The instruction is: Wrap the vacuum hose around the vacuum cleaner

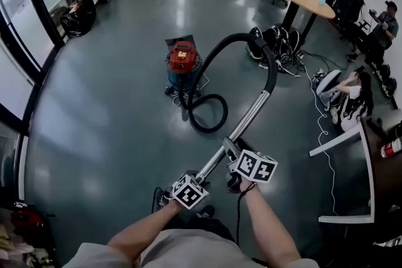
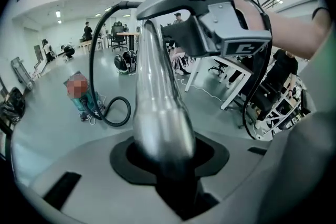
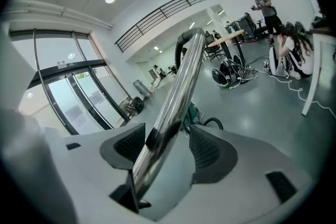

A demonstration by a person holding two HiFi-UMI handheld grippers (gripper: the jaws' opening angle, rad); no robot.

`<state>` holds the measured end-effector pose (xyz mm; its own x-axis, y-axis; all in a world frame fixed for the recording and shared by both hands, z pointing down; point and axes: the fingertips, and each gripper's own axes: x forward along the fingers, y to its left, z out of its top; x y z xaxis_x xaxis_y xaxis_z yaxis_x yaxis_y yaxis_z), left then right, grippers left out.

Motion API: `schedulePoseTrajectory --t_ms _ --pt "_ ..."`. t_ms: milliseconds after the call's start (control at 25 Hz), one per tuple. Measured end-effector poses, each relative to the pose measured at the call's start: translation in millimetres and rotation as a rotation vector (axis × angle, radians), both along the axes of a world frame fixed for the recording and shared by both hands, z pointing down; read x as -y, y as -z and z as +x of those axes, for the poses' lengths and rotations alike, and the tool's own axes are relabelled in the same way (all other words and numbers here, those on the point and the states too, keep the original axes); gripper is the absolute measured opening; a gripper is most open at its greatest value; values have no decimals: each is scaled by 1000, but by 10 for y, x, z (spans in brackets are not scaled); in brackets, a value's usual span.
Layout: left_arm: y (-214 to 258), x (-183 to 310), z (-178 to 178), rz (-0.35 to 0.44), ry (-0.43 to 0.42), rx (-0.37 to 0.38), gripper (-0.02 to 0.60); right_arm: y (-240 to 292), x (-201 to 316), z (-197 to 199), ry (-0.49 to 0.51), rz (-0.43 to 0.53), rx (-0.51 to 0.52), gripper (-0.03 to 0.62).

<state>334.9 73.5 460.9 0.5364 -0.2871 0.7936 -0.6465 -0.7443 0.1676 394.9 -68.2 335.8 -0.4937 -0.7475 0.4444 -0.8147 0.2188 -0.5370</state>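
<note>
Left gripper (image 2: pixel 168 157): fingers clamped on the near end of the steel wand (image 1: pixel 249 117).

Right gripper (image 3: pixel 167 147): fingers apart, straddling the wand just ahead, gripping nothing.

The wand's long axis points forward and up from both sets of fingers.

Far ahead of them, the hose (image 1: pixel 217 50) arches down to the vacuum cleaner (image 1: pixel 183 63), with 1 loop on the floor (image 1: pixel 113 110). In my judgement, wrapping has not begun.

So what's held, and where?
Left gripper clamps the vacuum's metal wand near its lower end. Right gripper is open around the wand further up, not gripping.
</note>
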Motion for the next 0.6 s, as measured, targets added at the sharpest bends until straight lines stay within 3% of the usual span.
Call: schedulePoseTrajectory --t_ms 80,160,400,600 --pt "-70 13 -91 -10 -2 24 160 17 -79 164 53 25 -68 247" --pt "-131 23 -182 -19 -6 48 160 28 -133 281 150 73 -198 247" --pt "-239 -56 -382 -77 -57 122 160 28 -94 450 568 283 -768 247" --pt "-265 -61 -639 -112 -121 183 160 52 221 515 794 439 -1141 247"
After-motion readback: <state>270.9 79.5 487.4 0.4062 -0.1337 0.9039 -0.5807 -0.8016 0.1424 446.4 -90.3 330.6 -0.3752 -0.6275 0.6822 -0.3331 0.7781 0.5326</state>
